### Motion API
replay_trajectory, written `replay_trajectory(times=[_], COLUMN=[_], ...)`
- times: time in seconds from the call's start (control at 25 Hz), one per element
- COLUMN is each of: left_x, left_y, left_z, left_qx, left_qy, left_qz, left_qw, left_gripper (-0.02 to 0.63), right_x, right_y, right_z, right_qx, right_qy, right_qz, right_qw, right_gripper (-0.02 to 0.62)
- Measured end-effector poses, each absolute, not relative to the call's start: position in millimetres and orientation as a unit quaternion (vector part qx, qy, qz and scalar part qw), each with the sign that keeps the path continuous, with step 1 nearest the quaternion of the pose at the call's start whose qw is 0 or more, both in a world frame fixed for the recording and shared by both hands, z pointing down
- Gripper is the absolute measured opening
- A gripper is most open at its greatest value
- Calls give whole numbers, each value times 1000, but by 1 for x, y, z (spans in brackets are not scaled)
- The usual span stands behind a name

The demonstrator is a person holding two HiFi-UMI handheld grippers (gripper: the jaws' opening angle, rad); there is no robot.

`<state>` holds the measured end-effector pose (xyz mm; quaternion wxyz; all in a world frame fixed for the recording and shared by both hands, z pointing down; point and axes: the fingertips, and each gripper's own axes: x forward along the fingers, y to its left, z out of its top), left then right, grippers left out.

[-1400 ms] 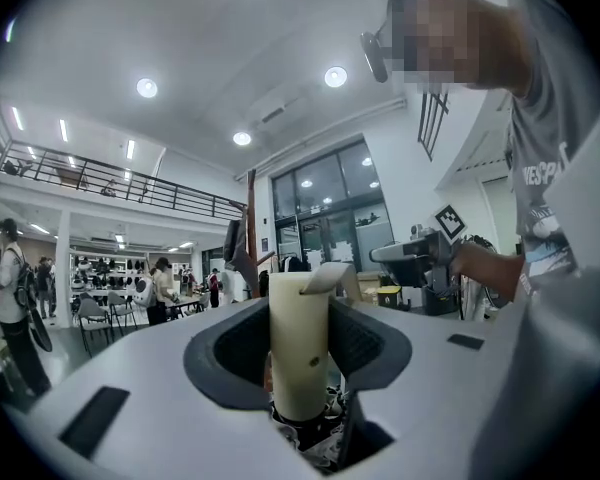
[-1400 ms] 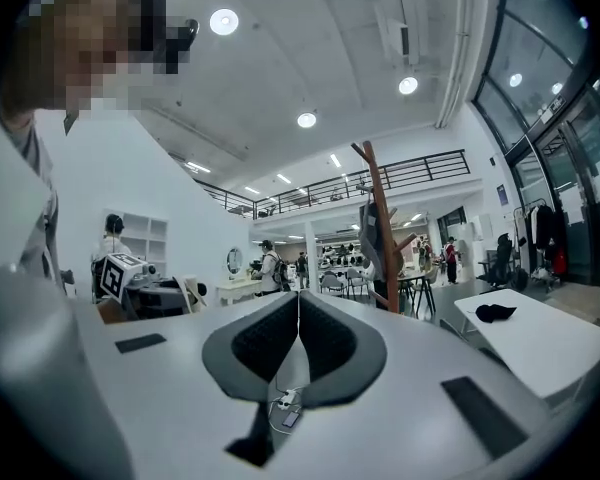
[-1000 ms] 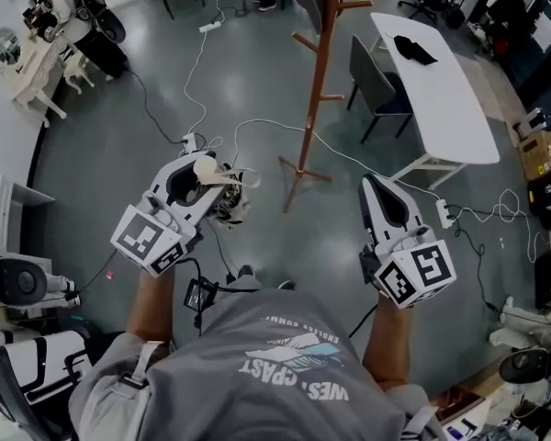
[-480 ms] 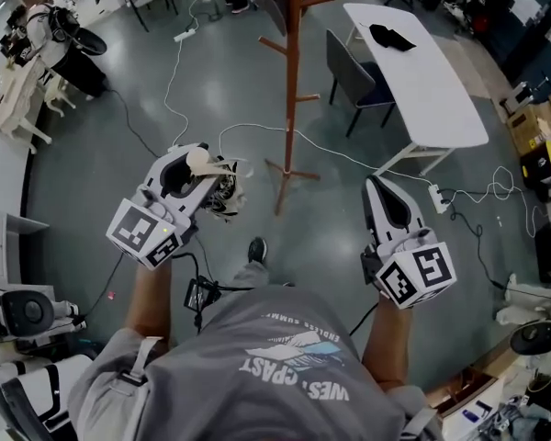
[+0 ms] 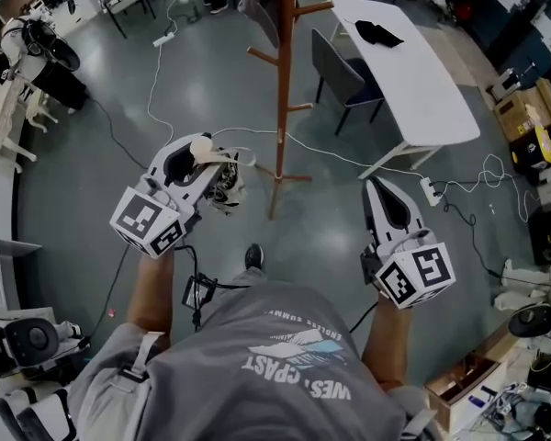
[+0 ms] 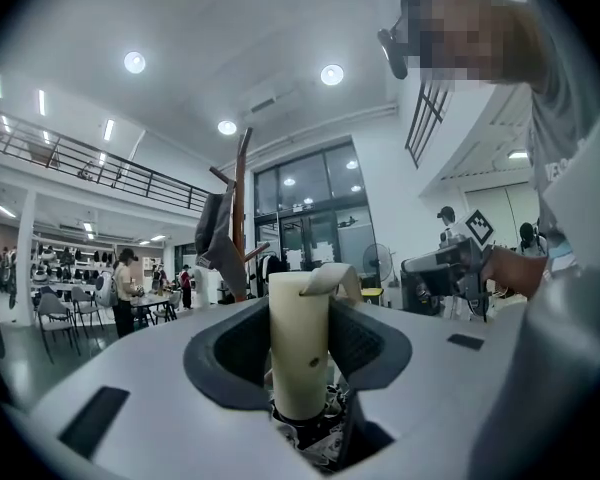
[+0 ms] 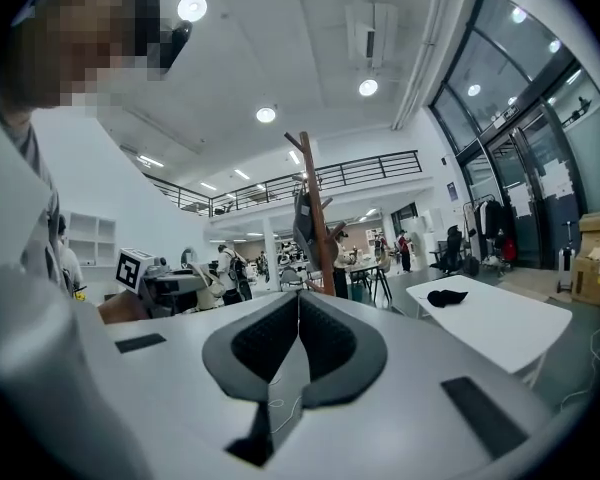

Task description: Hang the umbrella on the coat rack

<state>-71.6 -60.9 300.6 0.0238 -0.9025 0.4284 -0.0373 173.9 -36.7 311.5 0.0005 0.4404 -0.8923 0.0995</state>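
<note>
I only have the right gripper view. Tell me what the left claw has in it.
Observer: The left claw is shut on the cream cylindrical handle of a folded patterned umbrella.
Operator: Report where the rack's foot is.
Observer: The brown wooden coat rack has splayed legs that rest on the grey floor, straight ahead of the person.
Operator: Name anything lying near that foot.
Observer: A thin white cable crosses the floor at the foot. It runs on to a white power strip beside the long white table.
</note>
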Motion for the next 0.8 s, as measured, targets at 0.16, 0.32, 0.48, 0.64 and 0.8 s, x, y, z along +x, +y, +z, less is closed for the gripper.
replay_trajectory(times=[0.16,0.32,0.48,0.64,0.8], left_x=[-78,-83,-89,-97,-103], left_y=[-88,-115,-140,-164,-188], left_z=[306,308,314,317,321], left_qx=[-907,-912,-917,-923,-927], left_qy=[419,408,397,385,374], left_qz=[-35,-33,-32,-31,-29], left_qw=[18,14,11,7,1], left_gripper=[169,169,169,169,169], right_x=[166,161,155,145,137], right_y=[-52,-68,-81,-92,-105], right_z=[315,313,317,317,316], right_qx=[453,465,480,494,508], right_qy=[-886,-879,-871,-863,-855], right_qz=[103,103,105,106,105], right_qw=[6,10,13,17,19], right_gripper=[29,29,29,29,29])
